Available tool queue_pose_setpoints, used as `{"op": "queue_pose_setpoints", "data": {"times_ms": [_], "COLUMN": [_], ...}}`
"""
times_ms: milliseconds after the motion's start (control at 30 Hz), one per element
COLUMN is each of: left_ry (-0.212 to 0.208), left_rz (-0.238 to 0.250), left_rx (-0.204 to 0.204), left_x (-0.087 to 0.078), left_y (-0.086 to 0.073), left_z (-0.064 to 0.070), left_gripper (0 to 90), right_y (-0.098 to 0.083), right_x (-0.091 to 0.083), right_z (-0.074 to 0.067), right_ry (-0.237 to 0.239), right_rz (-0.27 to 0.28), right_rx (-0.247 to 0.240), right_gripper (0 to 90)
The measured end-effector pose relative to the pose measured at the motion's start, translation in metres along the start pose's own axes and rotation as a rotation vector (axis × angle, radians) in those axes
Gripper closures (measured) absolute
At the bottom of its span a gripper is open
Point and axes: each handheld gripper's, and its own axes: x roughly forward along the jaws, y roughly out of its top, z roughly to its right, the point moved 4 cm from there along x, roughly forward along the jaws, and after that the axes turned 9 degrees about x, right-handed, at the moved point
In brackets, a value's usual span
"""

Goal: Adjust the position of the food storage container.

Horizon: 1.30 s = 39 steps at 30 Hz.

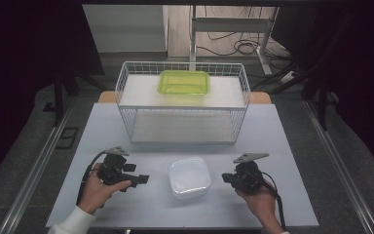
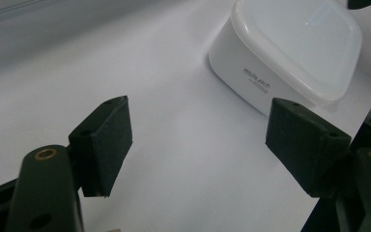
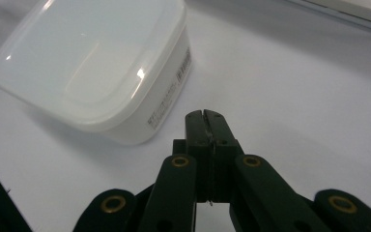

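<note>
White box: white lidded plastic container [image 1: 189, 176] on the table, near edge, centre, lid on, standing flat. Between the two grippers, touching neither.
Box in the left gripper view: at 1 o'clock [image 2: 290, 50], beyond the jaws, small grey print on its side wall.
Box in the right gripper view: at 10 o'clock [image 3: 99, 63], just past the jaw tips, label print on the side wall facing the camera.
Left gripper: [image 1: 143, 179] at 9 o'clock of the white box, held in the left hand [image 1: 95, 190], tips pointing toward the box, near it but apart.
Left jaws: spread wide, nothing between the pads [image 2: 108, 140], bare table under them.
Right gripper: [image 1: 225, 178] at 3 o'clock of the white box, held in the right hand [image 1: 260, 202], tips pointing toward the box, near it, a gap between.
Right jaws: pressed together, nothing pinched, tips [image 3: 205, 118] over bare table.
Table: pale grey-white top [image 1: 272, 146], hands come in from 6 o'clock.
Wire rack: white two-level wire rack [image 1: 126, 80] at 12 o'clock of the white box, well apart, far half of the table.
Green box: yellow-green lidded container [image 1: 184, 83] on the rack's upper shelf, about centre.
Lower shelf: [image 1: 182, 127] bare board.
Floor behind: cables and metal table legs [image 1: 233, 44] at 12 o'clock past the rack.
</note>
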Motion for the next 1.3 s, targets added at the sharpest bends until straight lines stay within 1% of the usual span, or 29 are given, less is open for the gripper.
{"op": "queue_pose_setpoints", "data": {"times_ms": [100, 167, 233, 333, 533, 600, 767, 933, 1100, 1300], "left_ry": [-0.002, -0.002, -0.002, -0.003, -0.002, -0.003, -0.005, -0.009, -0.008, -0.01], "left_rz": [0.004, 0.003, 0.006, 0.006, 0.003, 0.003, 0.008, 0.009, 0.007, -0.001], "left_rx": [0.0, 0.001, -0.002, -0.002, -0.003, -0.003, -0.006, -0.006, -0.005, -0.002], "left_x": [-0.001, -0.001, -0.002, -0.002, -0.001, -0.001, -0.002, -0.002, -0.001, 0.001], "left_y": [0.0, 0.0, -0.001, 0.0, -0.001, -0.001, -0.001, -0.001, -0.001, -0.001], "left_z": [0.0, 0.0, 0.0, 0.0, -0.001, -0.001, -0.001, -0.001, -0.001, 0.0], "left_gripper": [23.9, 23.9, 23.9, 23.9, 23.9, 23.9, 23.8, 23.8, 23.6, 23.6], "right_y": [0.003, 0.002, 0.001, 0.0, -0.002, -0.003, -0.006, -0.008, -0.009, -0.009], "right_x": [0.013, 0.017, 0.019, 0.021, 0.024, 0.025, 0.028, 0.031, 0.036, 0.04], "right_z": [-0.004, -0.009, -0.012, -0.015, -0.019, -0.022, -0.027, -0.036, -0.044, -0.044], "right_ry": [0.003, 0.012, 0.016, 0.019, 0.049, 0.054, 0.055, 0.068, 0.069, 0.061], "right_rz": [-0.021, -0.034, -0.039, -0.046, -0.062, -0.066, -0.077, -0.087, -0.089, -0.082], "right_rx": [-0.016, -0.033, -0.045, -0.048, -0.05, -0.058, -0.071, -0.087, -0.1, -0.098], "right_gripper": [89.5, 89.5, 89.5, 89.5, 89.6, 89.5, 89.5, 89.5, 89.5, 89.5]}}
